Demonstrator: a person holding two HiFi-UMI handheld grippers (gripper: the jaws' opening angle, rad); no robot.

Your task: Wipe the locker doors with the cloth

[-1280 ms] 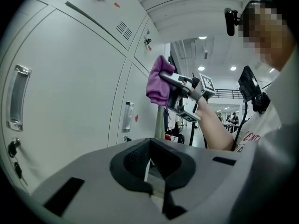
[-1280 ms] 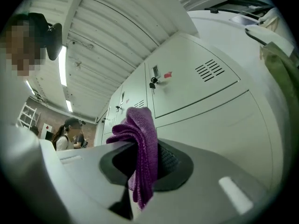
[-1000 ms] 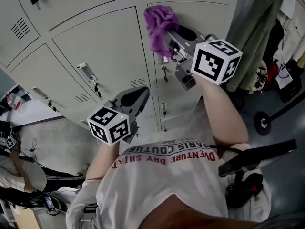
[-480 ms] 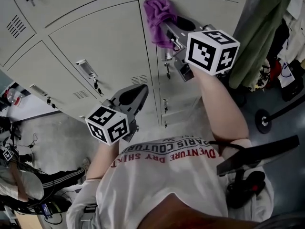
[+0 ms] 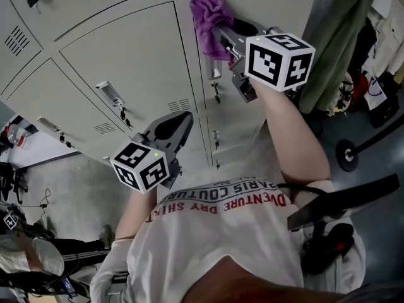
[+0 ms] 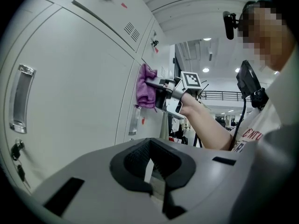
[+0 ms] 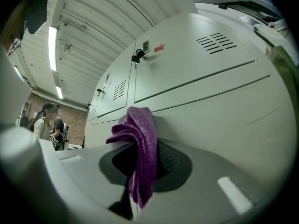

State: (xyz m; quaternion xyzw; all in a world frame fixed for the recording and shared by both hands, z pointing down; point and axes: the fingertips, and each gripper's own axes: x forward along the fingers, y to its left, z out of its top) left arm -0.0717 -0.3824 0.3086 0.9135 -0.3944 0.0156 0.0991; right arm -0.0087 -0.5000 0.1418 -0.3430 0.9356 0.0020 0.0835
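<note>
Right tool (image 5: 222,35): jaws clamped on the purple cloth (image 7: 142,139), which hangs between them and is pressed against a locker door (image 7: 224,120). Left tool (image 6: 150,164): jaws all but together, nothing between them, held lower, well apart from the cloth.

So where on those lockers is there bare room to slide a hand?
The wide door left of the purple cloth is bare from its top edge down to the handle. It gets crowded beside the right tongs, where a key hangs, and coats border the right end.
</note>
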